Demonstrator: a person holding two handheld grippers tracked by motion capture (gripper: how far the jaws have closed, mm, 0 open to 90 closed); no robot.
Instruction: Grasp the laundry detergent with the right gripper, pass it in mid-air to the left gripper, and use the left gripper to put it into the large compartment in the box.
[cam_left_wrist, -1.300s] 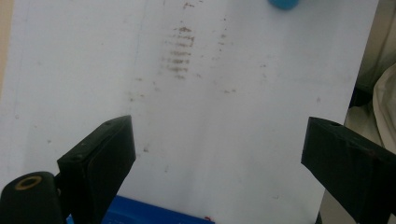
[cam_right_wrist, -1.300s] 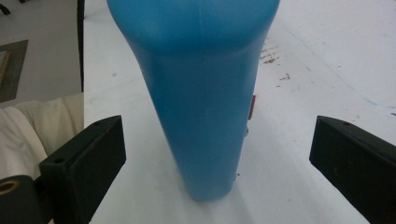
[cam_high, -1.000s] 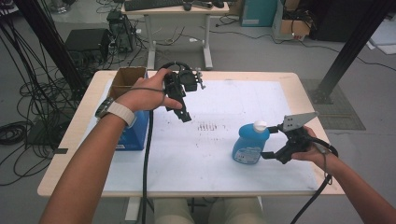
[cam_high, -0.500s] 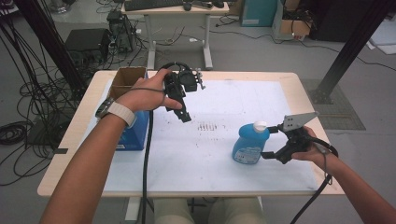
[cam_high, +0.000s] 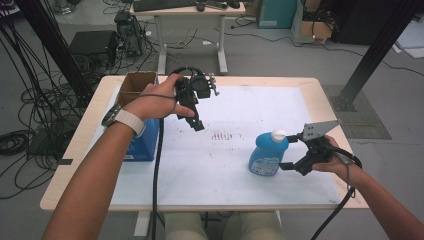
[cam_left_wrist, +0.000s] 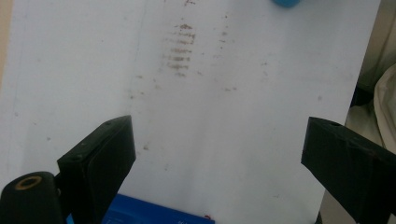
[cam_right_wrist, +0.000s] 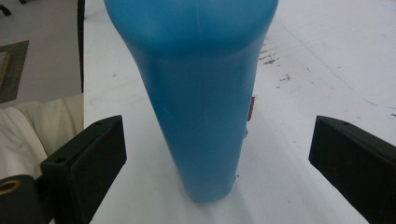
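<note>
The right gripper (cam_high: 292, 152) sat at the blue bottle (cam_high: 267, 153), its jaws spread wide to either side of the body and touching neither flank, as the right gripper view showed with bare white on both sides of the bottle (cam_right_wrist: 201, 102). The table (cam_high: 320, 90), the largest thing there, carried a white sheet (cam_high: 260, 105), and the bottle stood upright on that sheet, toward the near right part of it. Well to the left of the bottle and farther back, a cardboard box (cam_high: 135, 82) sat open at the table's edge, with a blue box (cam_high: 145, 142) in front of it. Between the blue box and the bottle, a patch of faint brown smudges (cam_high: 225, 135) marked the sheet. The left gripper (cam_high: 192, 117) was held up well to the left of the bottle, jaws also wide and holding nothing.

The step in hand looked like the approach for a grasp: the jaws bracketed the bottle but had not closed. The next move would call for squeezing evenly on the narrow sides, low enough that the bottle did not tip.

The white cap (cam_high: 278, 134) was cut off in the right gripper view, any label was unreadable, and the cardboard box's contents could not be made out.
</note>
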